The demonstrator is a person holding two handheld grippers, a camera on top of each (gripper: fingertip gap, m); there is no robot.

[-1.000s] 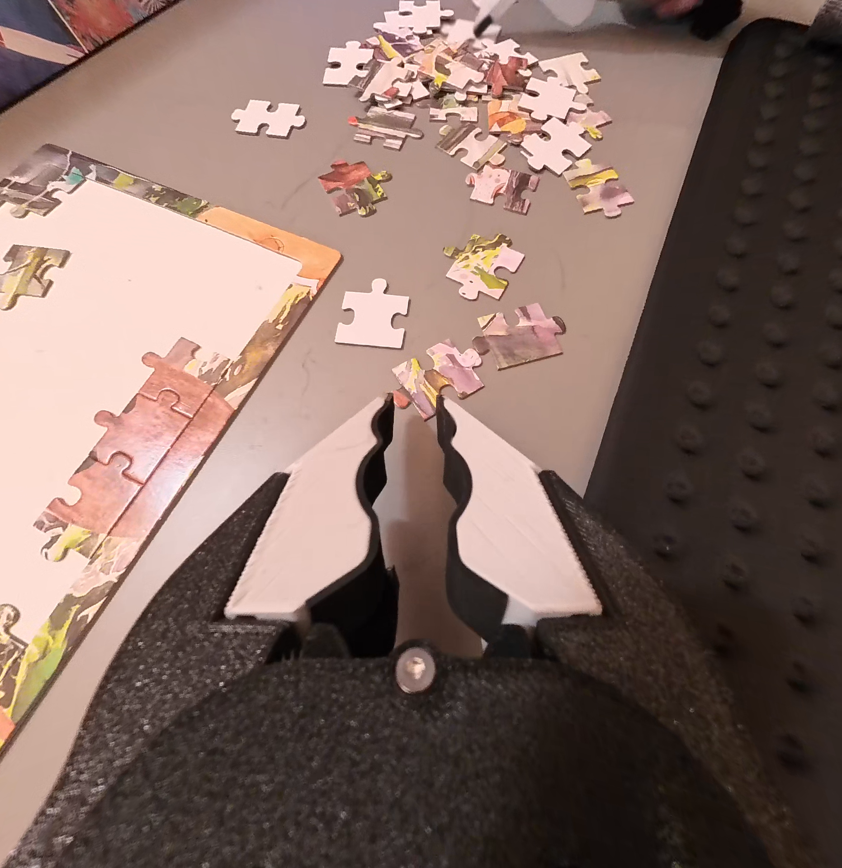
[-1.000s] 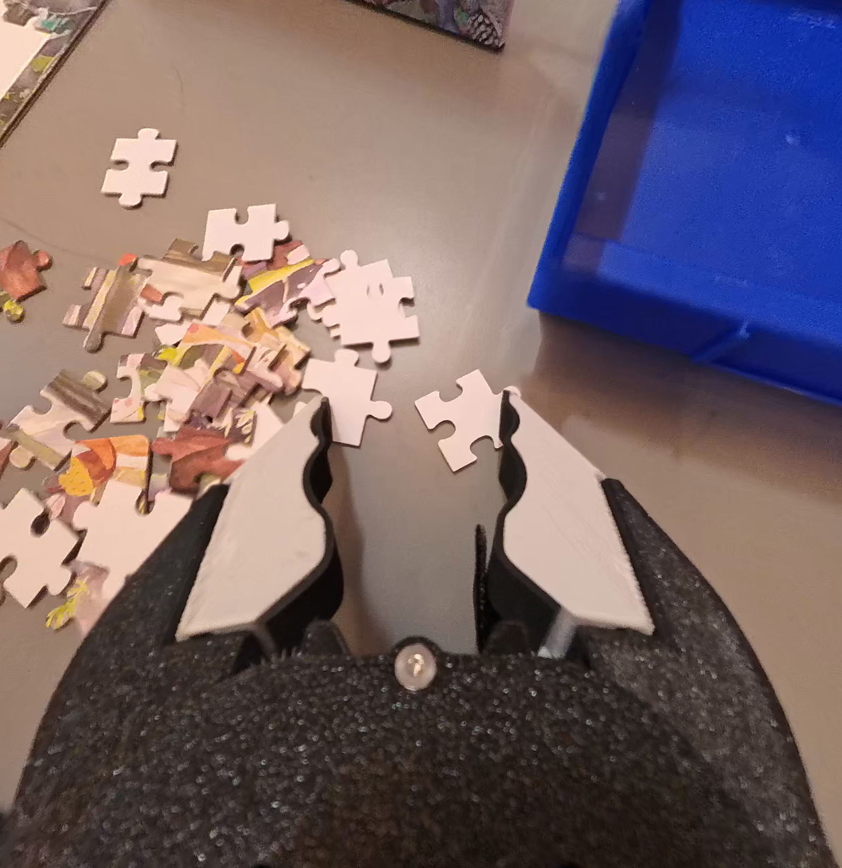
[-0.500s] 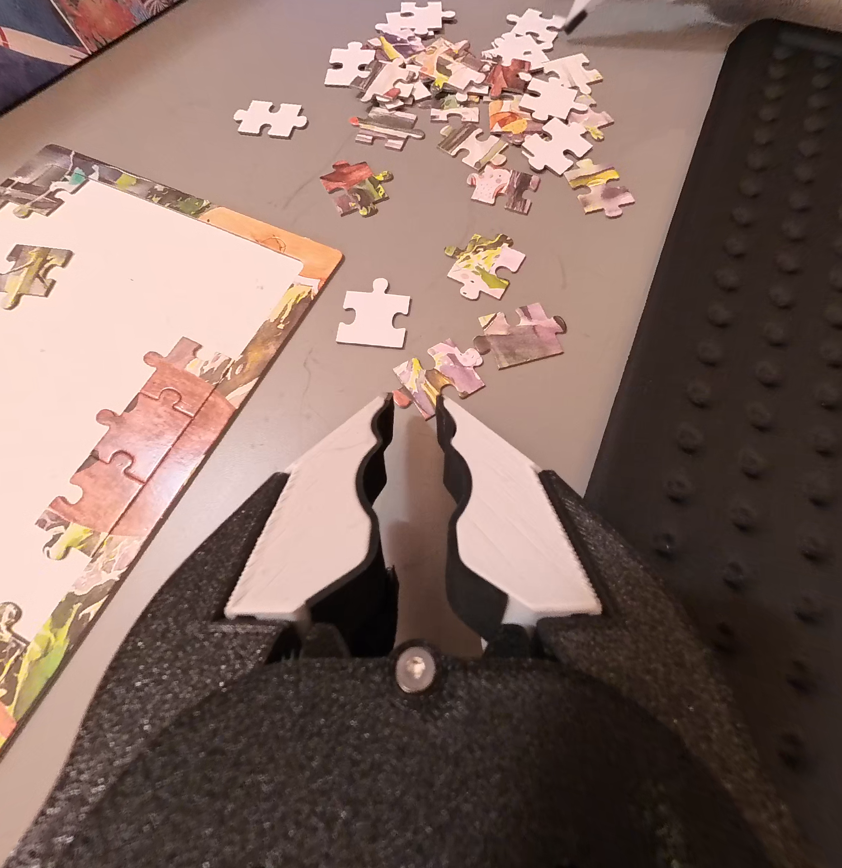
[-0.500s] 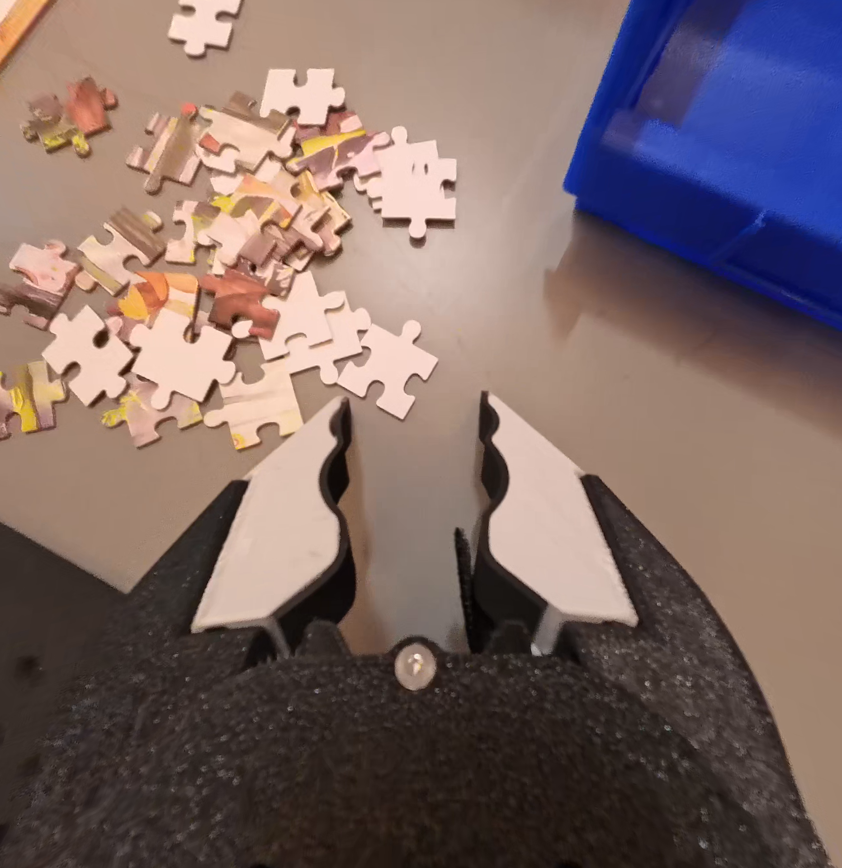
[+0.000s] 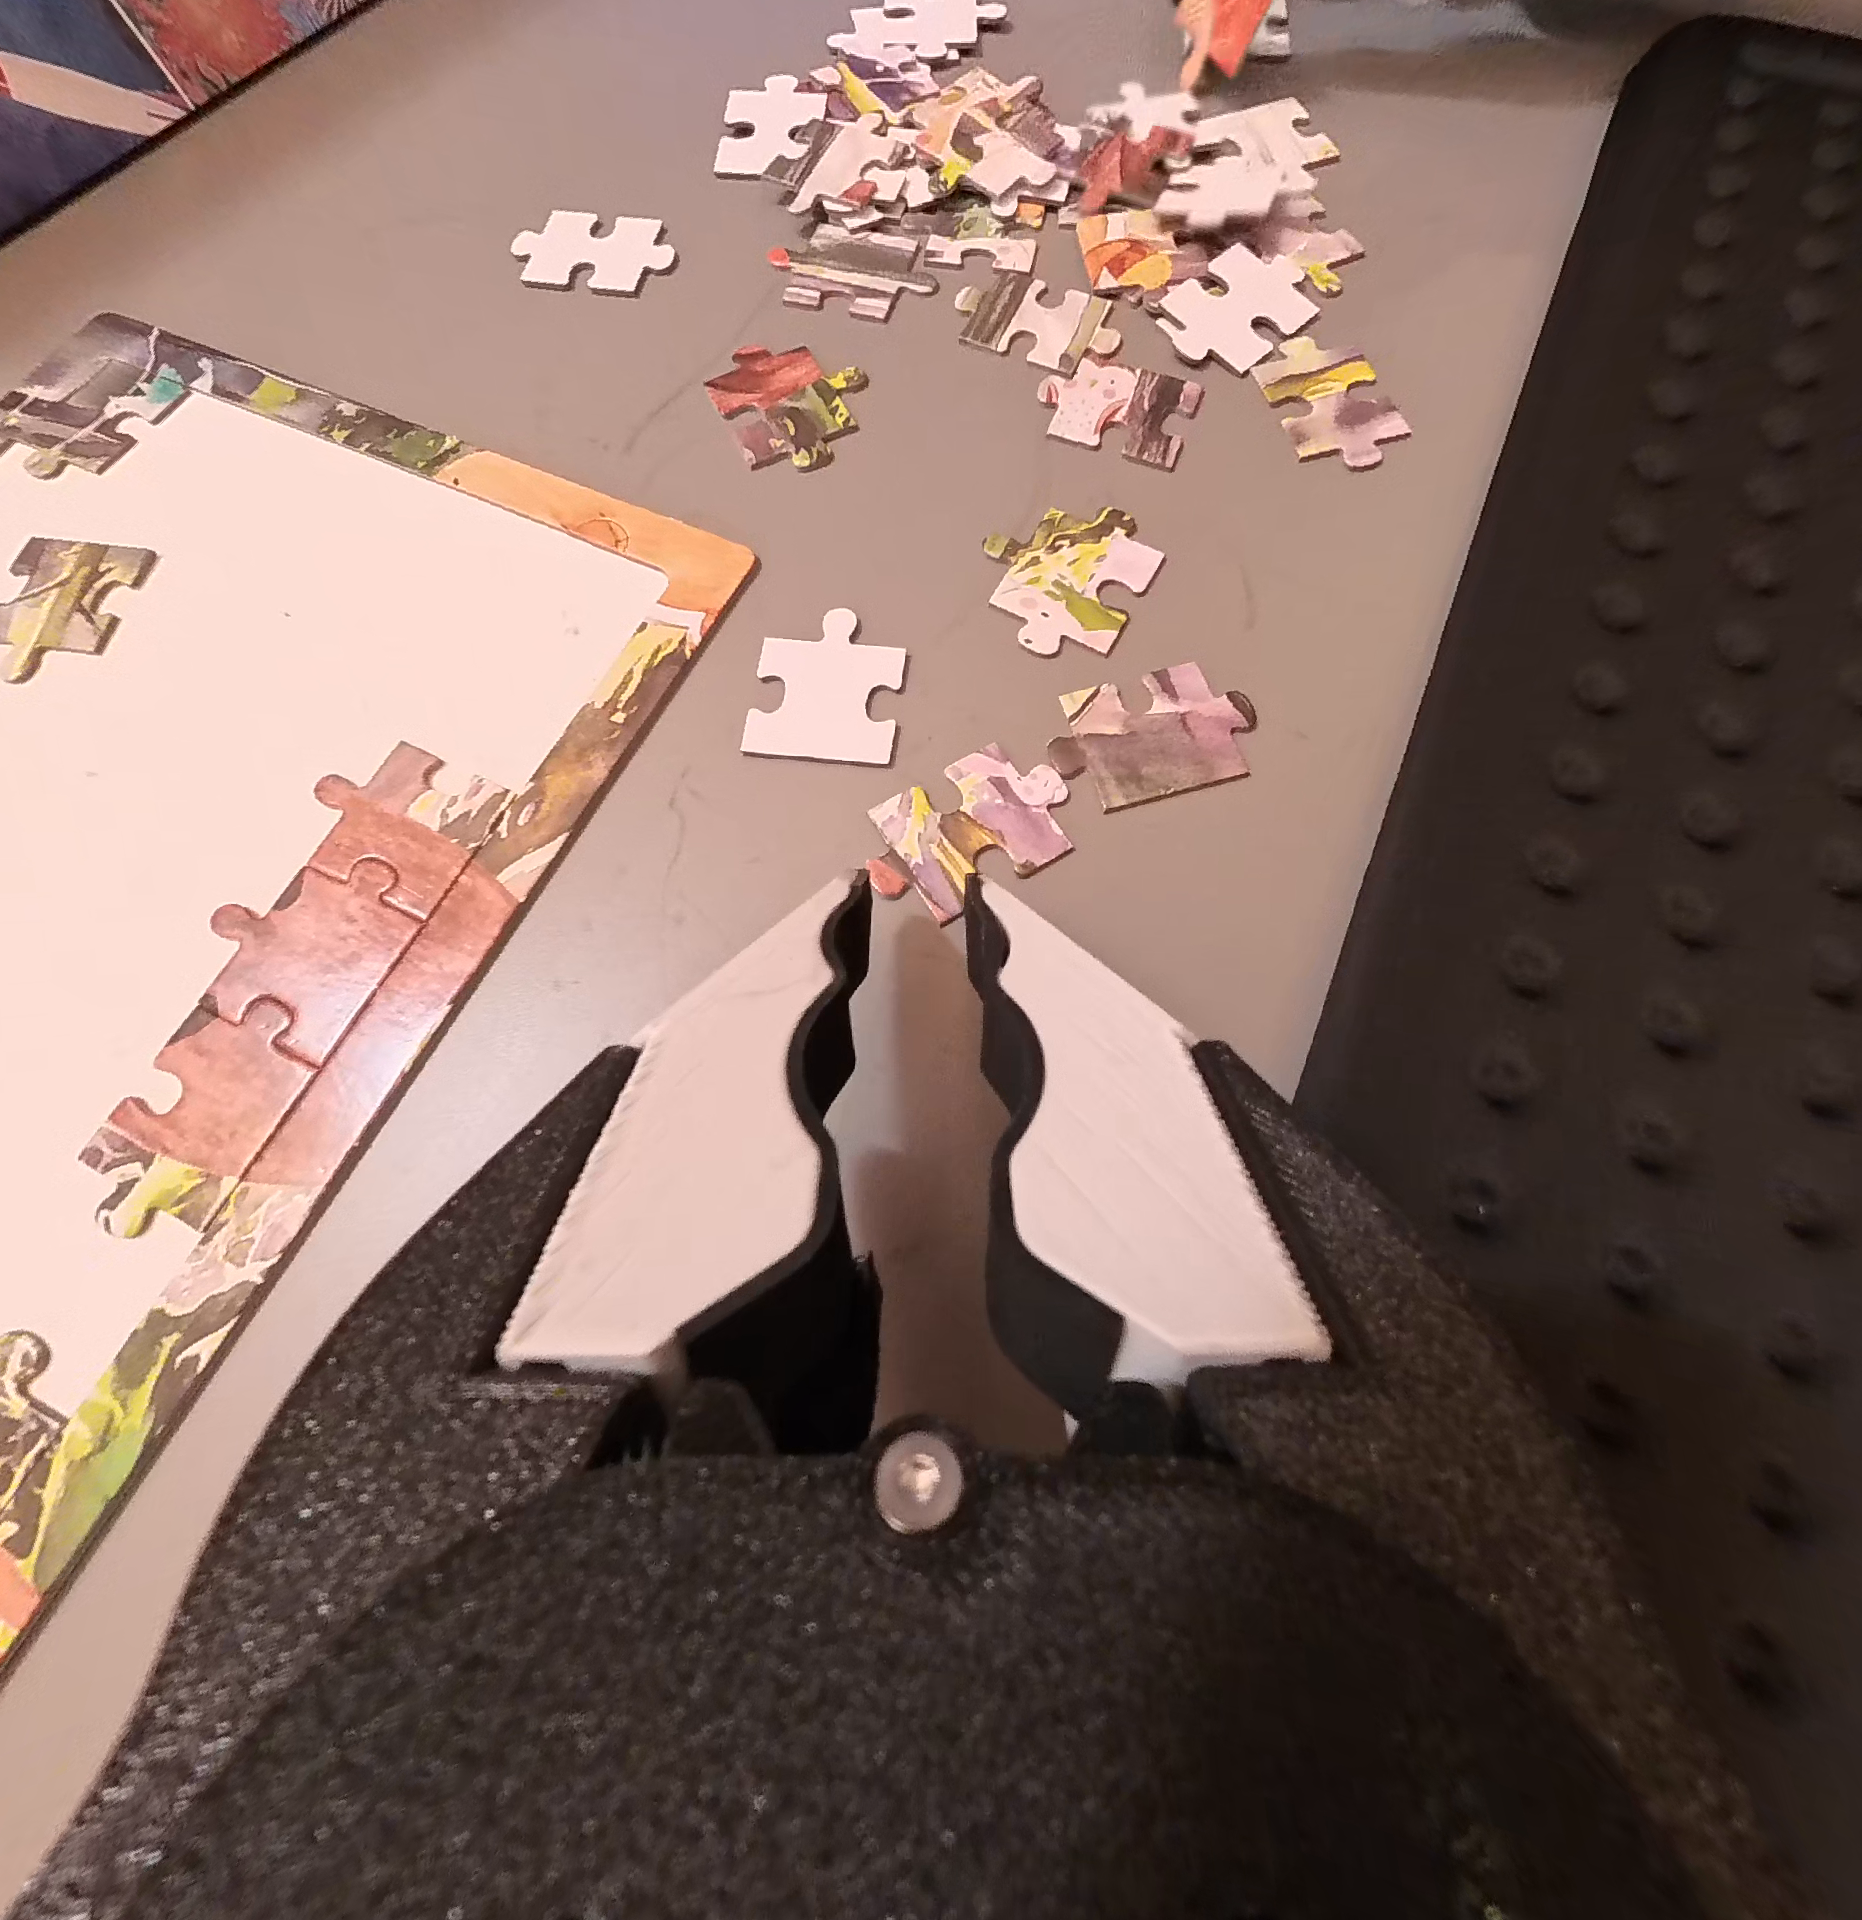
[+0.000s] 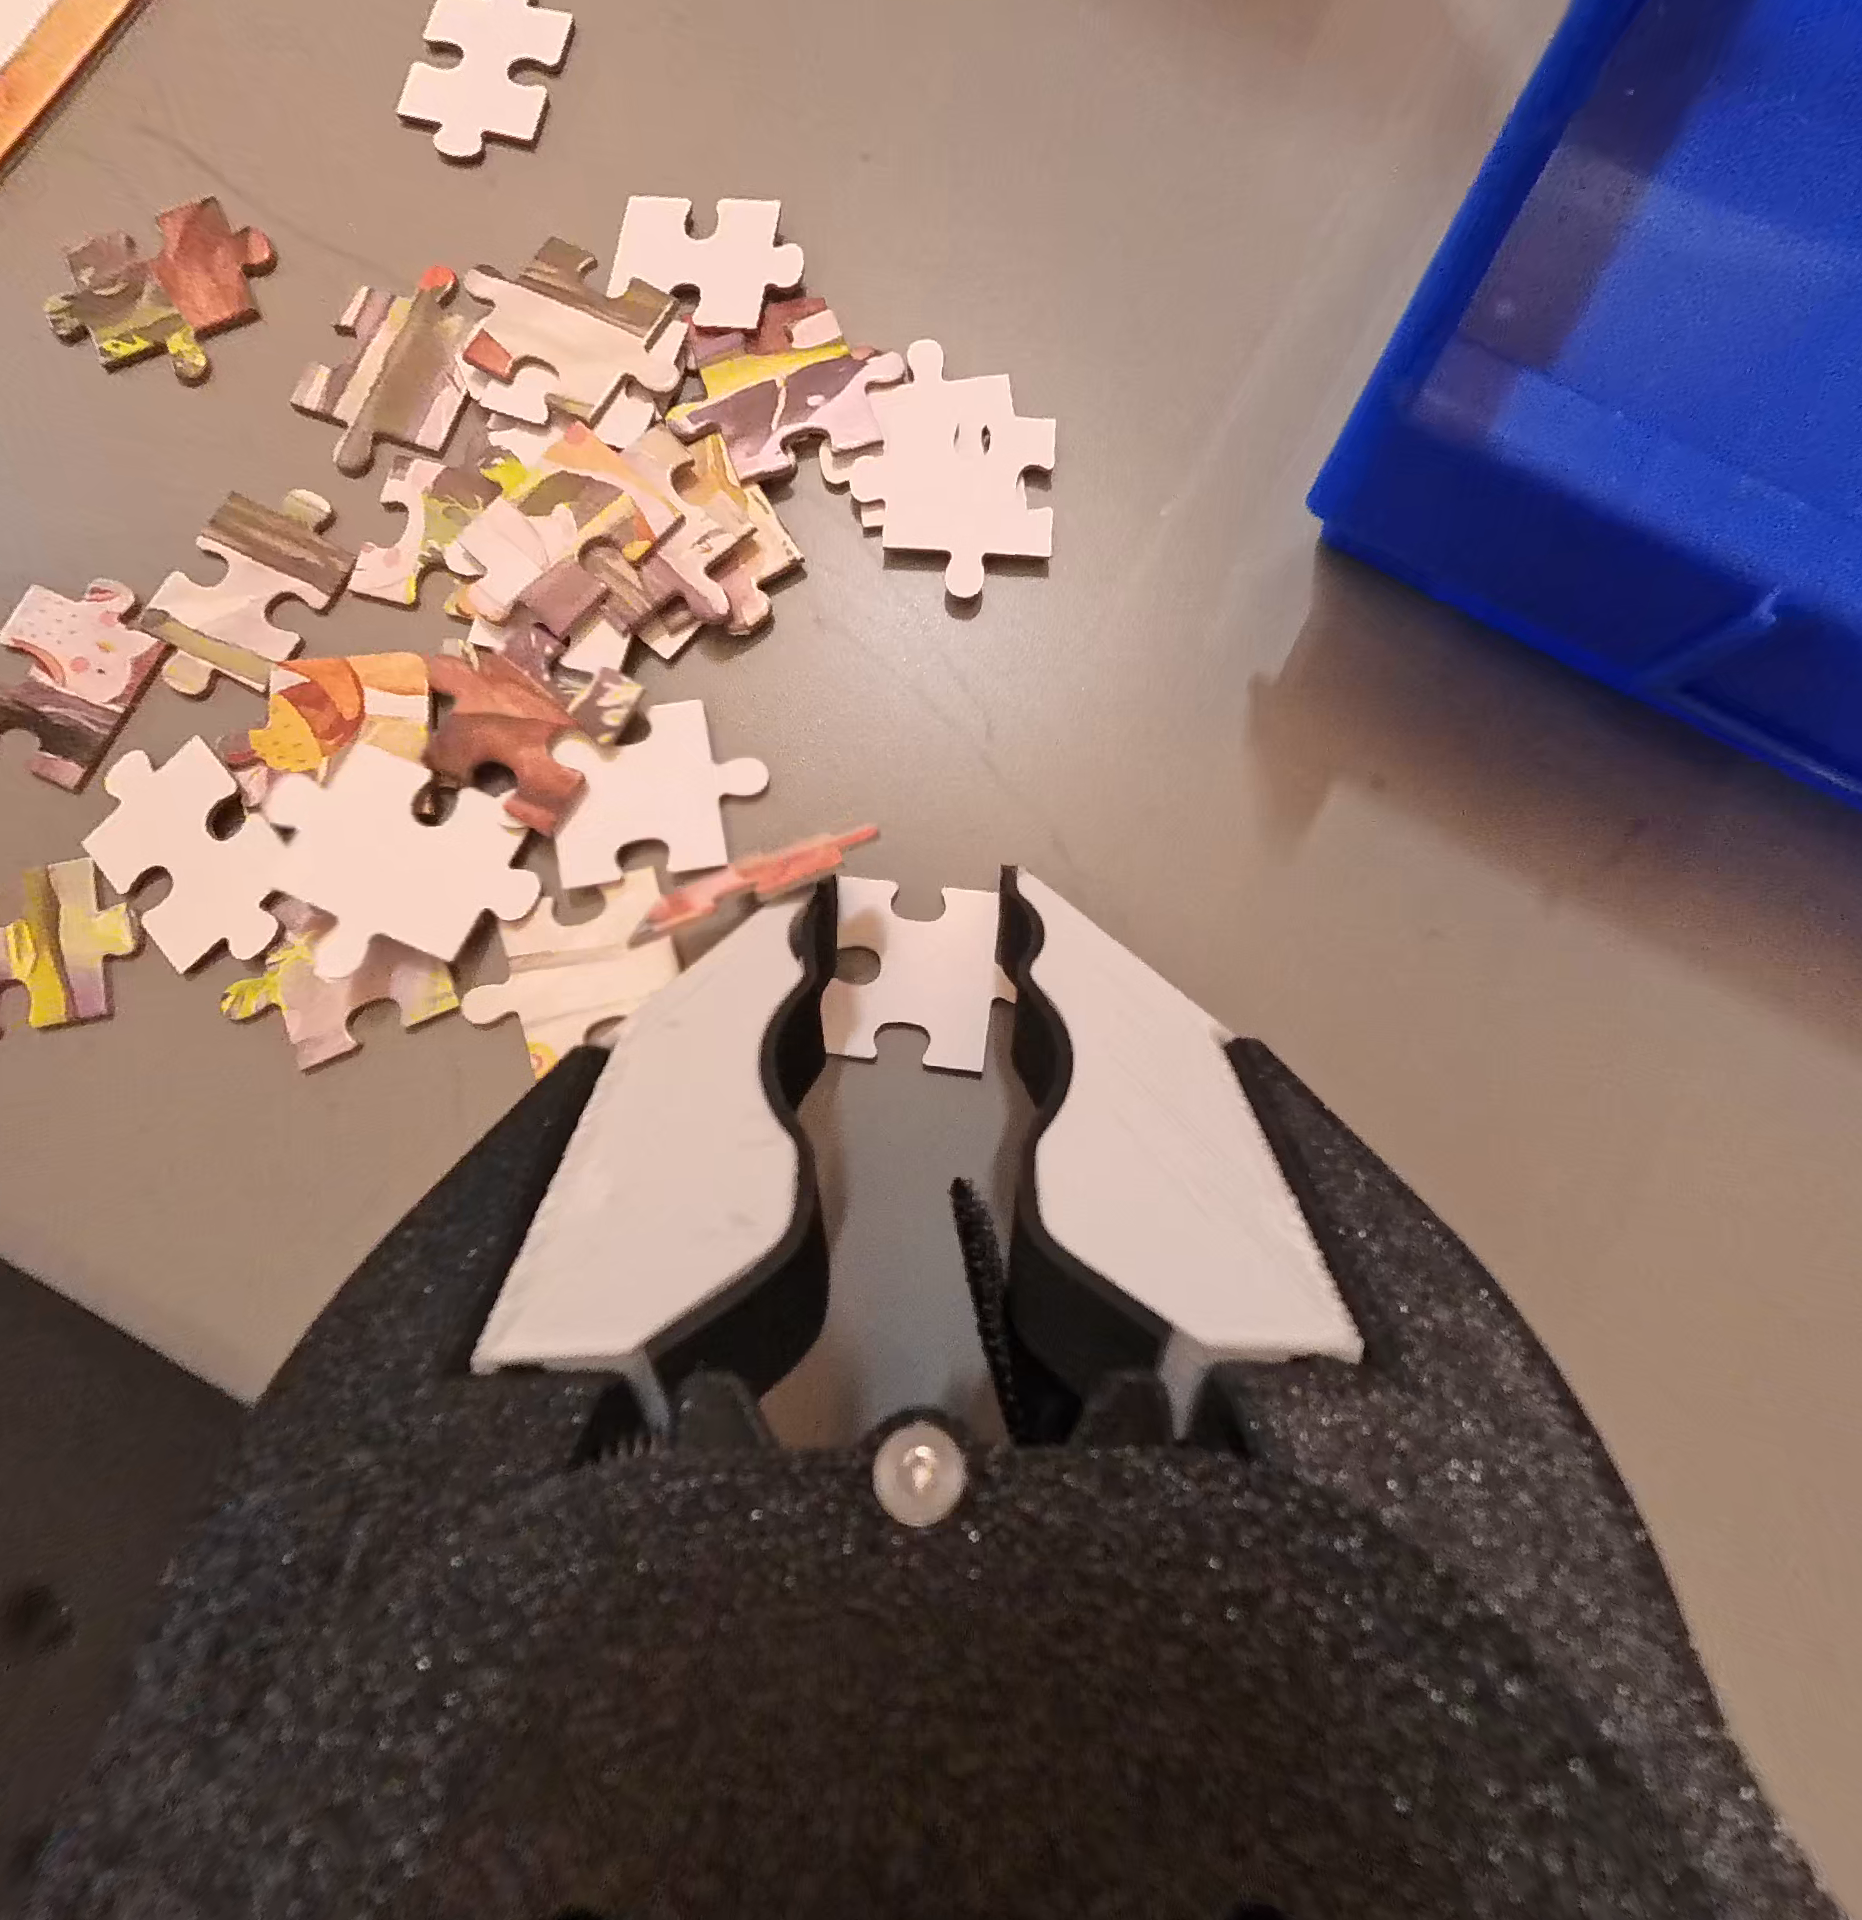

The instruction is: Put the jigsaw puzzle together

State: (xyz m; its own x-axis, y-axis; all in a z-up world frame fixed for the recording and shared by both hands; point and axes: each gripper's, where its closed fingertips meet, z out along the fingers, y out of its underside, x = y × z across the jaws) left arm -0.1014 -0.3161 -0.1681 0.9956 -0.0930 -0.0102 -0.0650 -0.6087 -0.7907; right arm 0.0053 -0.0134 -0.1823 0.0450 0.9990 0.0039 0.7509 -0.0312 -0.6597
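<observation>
Left wrist view: left gripper [image 5: 914, 881] nearly closed on nothing, tips just short of a purple loose piece [image 5: 974, 831]; puzzle tray [image 5: 719, 561] partly filled, left of it on the grey table [image 5: 387, 229]. Right wrist view: right gripper [image 6: 919, 881] clamped on a white-backed piece [image 6: 922, 971] beside the piece pile [image 6: 553, 551]; blue bin [image 6: 1654, 343] at right.

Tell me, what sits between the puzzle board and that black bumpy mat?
In the left wrist view, grey table with loose pieces between the puzzle board and the mat; one white piece lies blank side up.
</observation>
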